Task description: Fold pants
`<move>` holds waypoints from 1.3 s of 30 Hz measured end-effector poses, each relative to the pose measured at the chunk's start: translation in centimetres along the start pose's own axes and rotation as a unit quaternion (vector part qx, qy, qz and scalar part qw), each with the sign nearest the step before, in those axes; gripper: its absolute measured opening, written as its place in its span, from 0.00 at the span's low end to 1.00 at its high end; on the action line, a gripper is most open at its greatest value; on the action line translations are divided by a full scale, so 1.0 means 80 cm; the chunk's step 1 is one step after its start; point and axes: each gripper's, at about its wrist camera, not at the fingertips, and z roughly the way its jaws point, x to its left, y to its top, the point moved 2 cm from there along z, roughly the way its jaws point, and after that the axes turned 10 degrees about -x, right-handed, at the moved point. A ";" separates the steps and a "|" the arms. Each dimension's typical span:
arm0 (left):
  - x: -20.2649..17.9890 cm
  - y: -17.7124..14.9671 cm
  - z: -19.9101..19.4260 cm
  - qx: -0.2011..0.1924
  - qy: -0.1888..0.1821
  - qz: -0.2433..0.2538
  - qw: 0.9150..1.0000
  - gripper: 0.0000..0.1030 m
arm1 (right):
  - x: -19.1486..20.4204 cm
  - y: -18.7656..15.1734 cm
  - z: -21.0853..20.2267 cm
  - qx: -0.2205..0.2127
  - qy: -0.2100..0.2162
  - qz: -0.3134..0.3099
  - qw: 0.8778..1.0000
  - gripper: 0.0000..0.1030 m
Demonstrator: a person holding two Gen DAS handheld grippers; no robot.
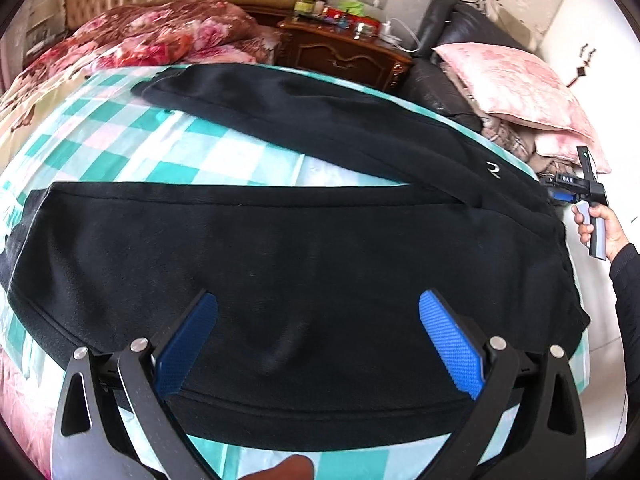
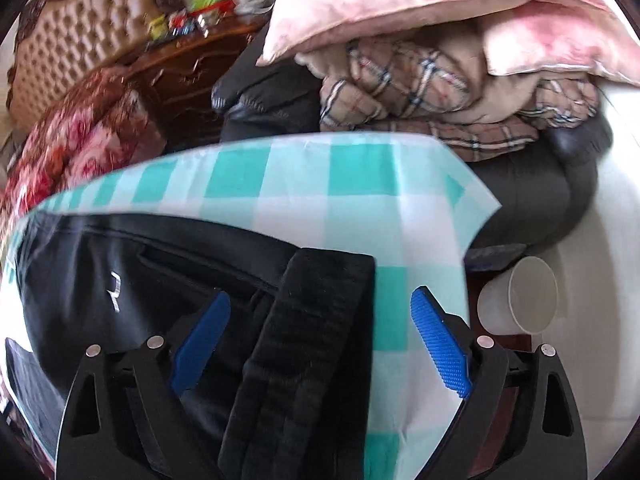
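Between the right hand-held gripper's [image 2: 322, 344] spread fingers, the pants' [image 2: 304, 360] waistband.

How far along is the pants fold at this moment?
Done: black pants lie spread on the checked sheet, legs apart. In hand: nothing; left tool hangs open over one leg, right tool open over the waistband. Left: every fold.

we read one white mark, shaped like a letter r, on the black pants [image 1: 494, 169]. a small display on the right gripper [image 1: 568, 179] shows characters too blurred to read.
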 end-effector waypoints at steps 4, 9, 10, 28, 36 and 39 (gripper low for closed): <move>0.009 0.001 0.007 0.008 0.010 -0.014 1.000 0.98 | -0.001 0.002 0.018 0.009 0.011 0.004 1.000 0.67; 0.011 0.002 0.010 0.011 0.017 -0.022 1.000 0.98 | 0.012 0.004 0.008 -0.006 0.020 -0.022 1.000 0.38; 0.010 0.003 0.010 0.011 0.017 -0.023 1.000 0.98 | 0.017 0.005 0.003 -0.010 0.013 -0.031 0.999 0.35; 0.022 0.001 -0.056 -0.047 0.012 -0.026 0.998 0.98 | 0.208 -0.269 -0.359 -0.252 0.281 -0.206 0.903 0.26; 0.019 0.018 -0.035 -0.048 0.011 -0.010 0.999 0.98 | 0.139 -0.372 -0.288 -0.147 0.292 -0.080 0.942 0.26; 0.031 0.048 -0.009 -0.051 0.009 -0.022 0.998 0.98 | 0.137 -0.373 -0.291 -0.155 0.297 -0.056 0.941 0.26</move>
